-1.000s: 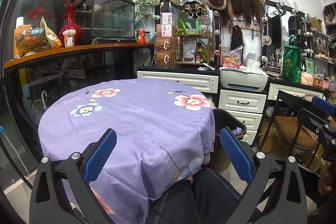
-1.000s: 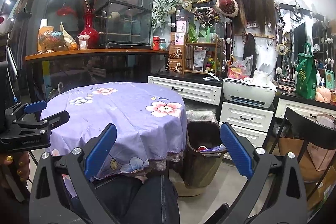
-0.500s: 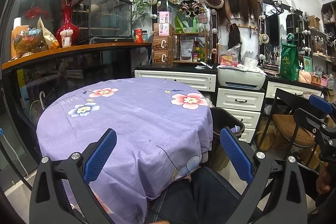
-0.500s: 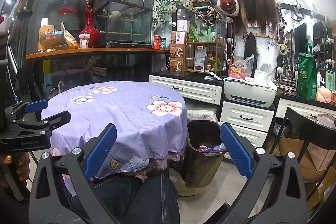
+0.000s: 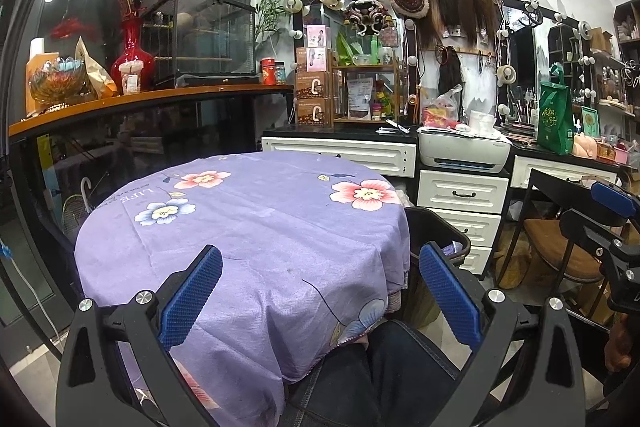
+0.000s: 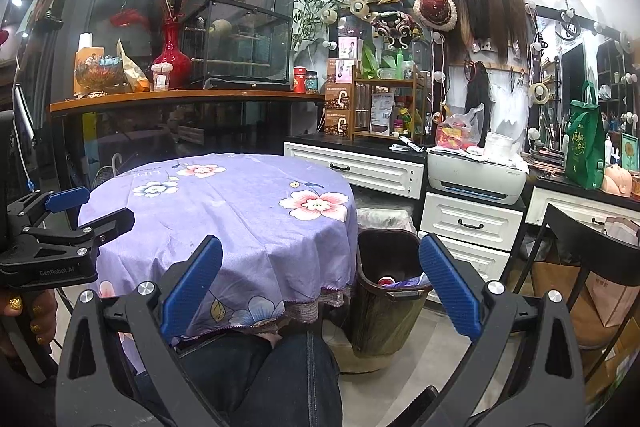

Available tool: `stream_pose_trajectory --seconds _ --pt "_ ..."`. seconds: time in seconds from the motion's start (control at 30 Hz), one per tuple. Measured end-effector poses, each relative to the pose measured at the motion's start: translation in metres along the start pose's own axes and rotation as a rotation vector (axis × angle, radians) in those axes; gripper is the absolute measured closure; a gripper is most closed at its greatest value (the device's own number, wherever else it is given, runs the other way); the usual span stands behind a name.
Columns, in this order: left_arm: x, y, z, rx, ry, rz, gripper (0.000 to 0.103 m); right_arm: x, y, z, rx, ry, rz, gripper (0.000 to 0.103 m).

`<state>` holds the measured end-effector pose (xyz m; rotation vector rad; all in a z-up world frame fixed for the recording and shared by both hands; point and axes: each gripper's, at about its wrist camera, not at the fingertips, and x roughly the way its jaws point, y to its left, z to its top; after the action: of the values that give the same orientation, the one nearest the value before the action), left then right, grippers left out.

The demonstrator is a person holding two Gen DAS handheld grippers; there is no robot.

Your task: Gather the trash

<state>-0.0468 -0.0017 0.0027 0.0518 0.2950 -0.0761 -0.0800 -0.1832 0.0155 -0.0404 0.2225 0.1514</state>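
Observation:
A dark brown trash bin [image 6: 386,291] stands on the floor right of the round table [image 6: 224,211], which has a purple flowered cloth. Trash lies inside the bin, a red piece and purple wrapping [image 6: 400,282]. In the left wrist view the bin [image 5: 434,239] shows partly behind the table [image 5: 248,227]. My left gripper [image 5: 320,291] is open and empty above the table's near edge. My right gripper [image 6: 320,291] is open and empty, held near the table edge and the bin. I see no trash on the cloth.
White drawers [image 6: 468,223] and a printer [image 6: 476,175] stand behind the bin. A black chair [image 6: 588,259] is at the right. A wooden counter [image 6: 180,99] with a red vase lies behind the table. My legs in jeans [image 6: 296,375] are below.
Both views shifted only slightly; the grippers stay open and nothing was picked up or released.

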Motion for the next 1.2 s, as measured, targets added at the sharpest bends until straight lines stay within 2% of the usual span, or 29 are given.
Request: stream_pose_trajectory --seconds 0.27,1.2 --pt "-0.0011 0.0010 0.0012 0.000 -0.006 0.018 0.005 0.0000 -0.0007 0.0000 0.001 0.000 0.001 0.006" --pt "-0.0013 0.0013 -0.0006 0.008 -0.008 0.013 0.005 -0.0002 0.0001 -0.0026 -0.001 0.002 0.001 0.006"
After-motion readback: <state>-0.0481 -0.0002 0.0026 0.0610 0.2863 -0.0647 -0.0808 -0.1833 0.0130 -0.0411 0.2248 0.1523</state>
